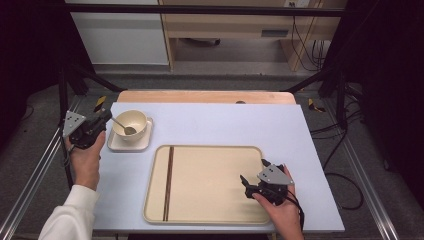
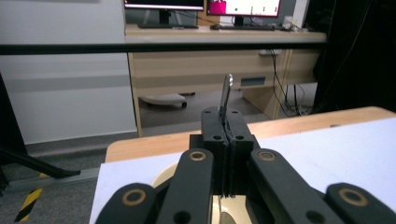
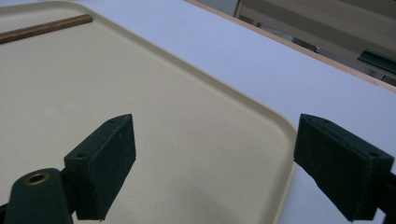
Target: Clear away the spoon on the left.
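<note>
Left gripper (image 1: 103, 119) pinches spoon (image 1: 121, 124) handle (grip spot hidden), bowl (image 1: 131, 123) below

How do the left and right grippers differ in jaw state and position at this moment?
The left gripper is shut on the spoon handle; the right gripper stands open with nothing between its jaws. The left is beside the bowl; the right is over the tray. Both are hand-held, with black jaws.
</note>
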